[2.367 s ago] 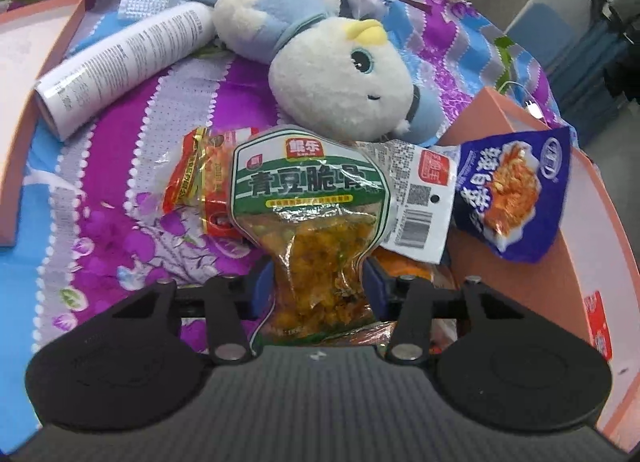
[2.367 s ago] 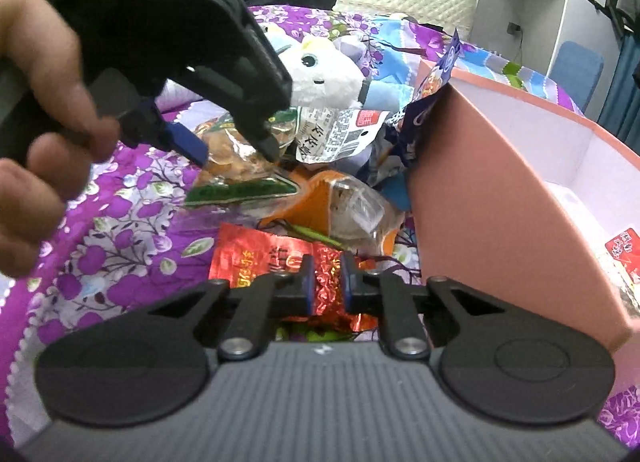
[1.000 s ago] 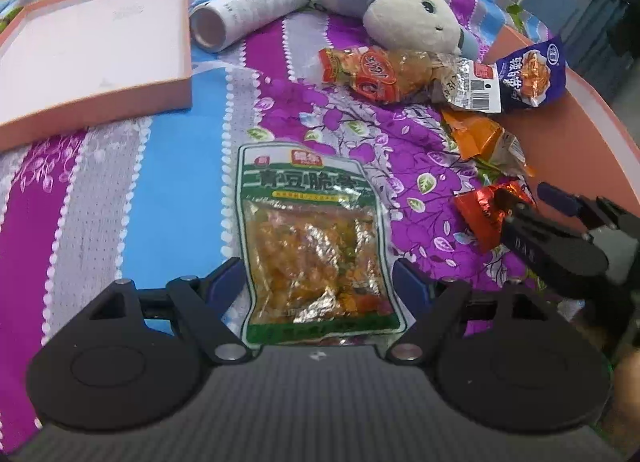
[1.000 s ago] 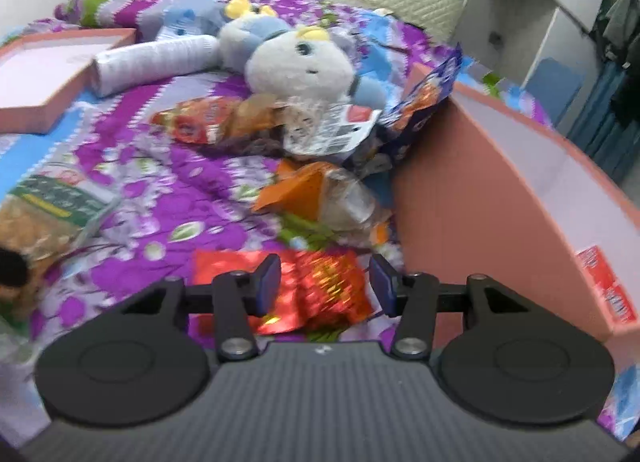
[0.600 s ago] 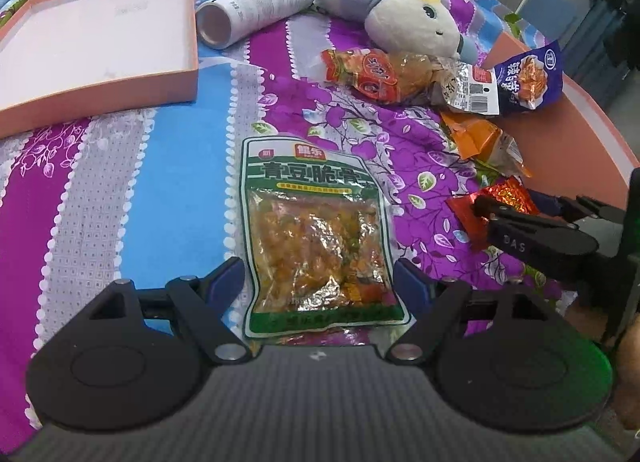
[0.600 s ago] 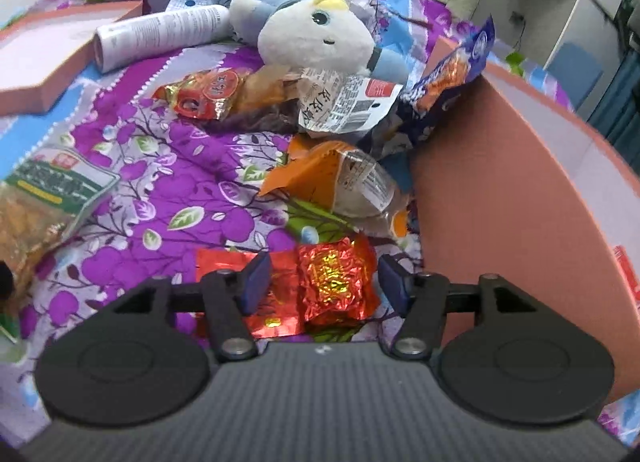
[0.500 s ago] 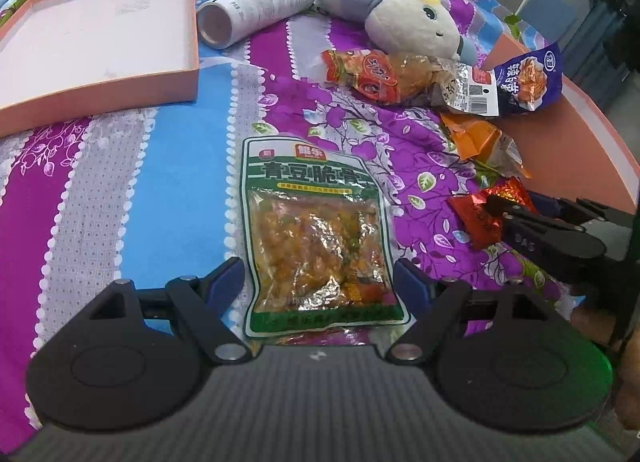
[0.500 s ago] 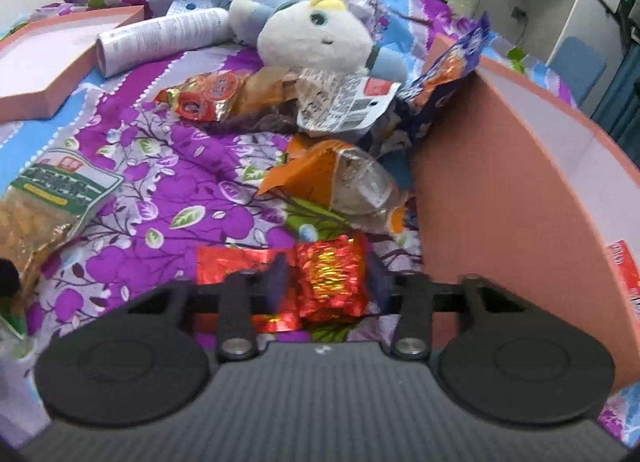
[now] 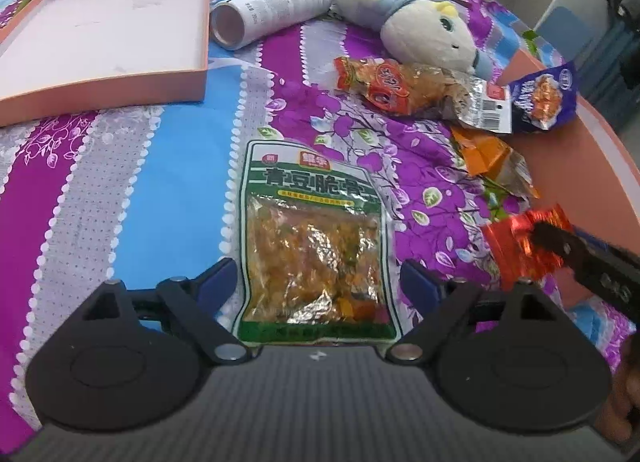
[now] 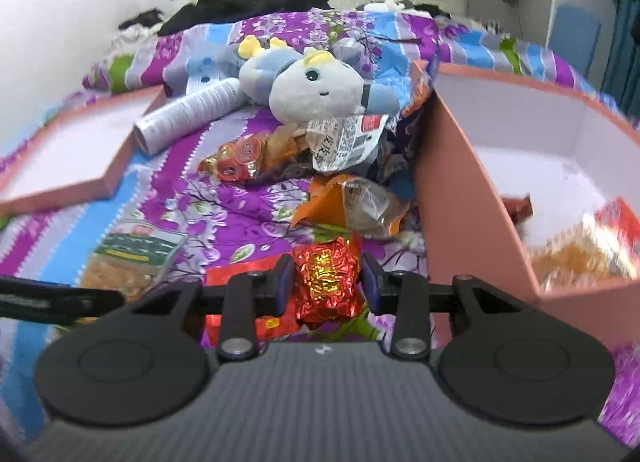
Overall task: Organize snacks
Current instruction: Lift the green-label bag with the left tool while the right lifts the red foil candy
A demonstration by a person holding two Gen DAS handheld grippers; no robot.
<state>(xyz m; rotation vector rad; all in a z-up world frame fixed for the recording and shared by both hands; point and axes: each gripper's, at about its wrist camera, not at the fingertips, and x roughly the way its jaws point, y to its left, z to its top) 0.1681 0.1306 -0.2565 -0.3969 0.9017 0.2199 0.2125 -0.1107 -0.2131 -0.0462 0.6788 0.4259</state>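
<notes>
A green bag of pea snacks (image 9: pixel 312 246) lies flat on the bedspread between the fingers of my left gripper (image 9: pixel 316 286). Its jaws are opening and the pads stand clear of the bag's edges. My right gripper (image 10: pixel 326 276) is shut on a red foil packet (image 10: pixel 324 302) and holds it just above the bedspread, beside the pink box (image 10: pixel 460 190). In the left wrist view the same red packet (image 9: pixel 516 246) is at the right edge, with the right gripper's fingers (image 9: pixel 560 246) clamped on it.
More snacks lie loose by the box: an orange packet (image 10: pixel 352 202), a red-and-clear one (image 9: pixel 380 82), a silver one (image 9: pixel 488 106) and a blue one (image 9: pixel 544 98). Packets (image 10: pixel 580 258) lie inside the box. A plush toy (image 9: pixel 424 34), a white tube (image 9: pixel 272 10) and the box lid (image 9: pixel 120 86) lie beyond.
The left gripper laid the green bag on the bed, let go and spread a little wider. The right gripper closed on the red foil packet and lifted it, rolling slightly.
</notes>
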